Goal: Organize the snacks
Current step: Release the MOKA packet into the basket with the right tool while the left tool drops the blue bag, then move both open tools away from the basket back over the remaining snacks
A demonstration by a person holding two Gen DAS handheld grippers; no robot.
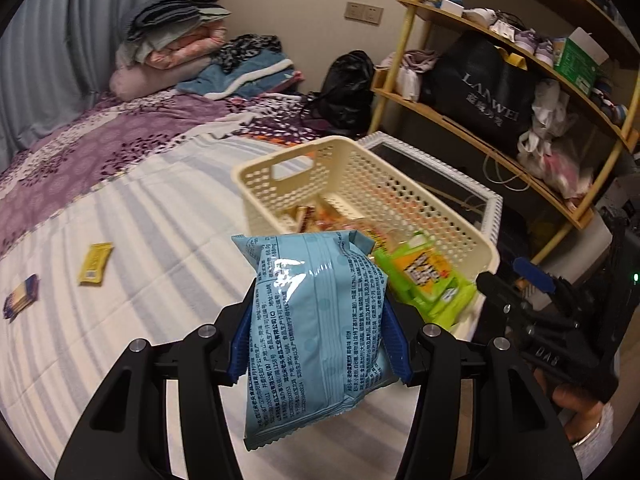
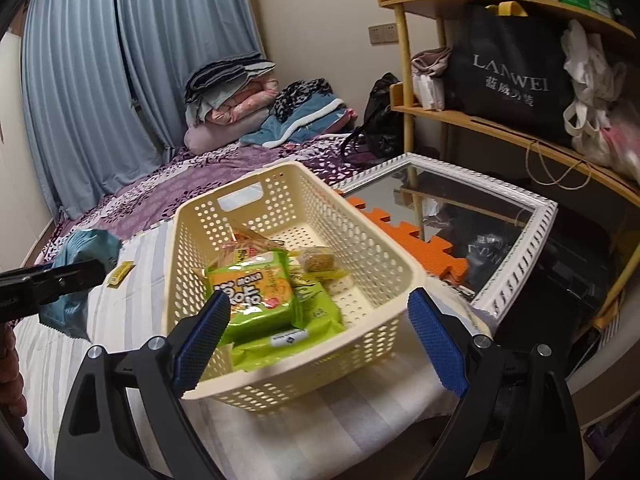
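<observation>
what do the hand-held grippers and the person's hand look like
Each hand-held gripper, left and right, has glossy black angular linkage arms with silver pivot bolts and blue ribbed finger pads. The right one's black body bears faint raised lettering. The person's hand shows a silver bangle and a light grey sleeve.

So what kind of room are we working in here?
Almost certainly a bedroom in a home: the basket sits on a bed with a striped quilt, folded bedding is piled by the curtains, and a cluttered wooden shelf stands alongside.

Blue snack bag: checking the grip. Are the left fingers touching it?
Touching. Left wrist view: both fingers press the blue snack bag, held clear of the bed.
</observation>
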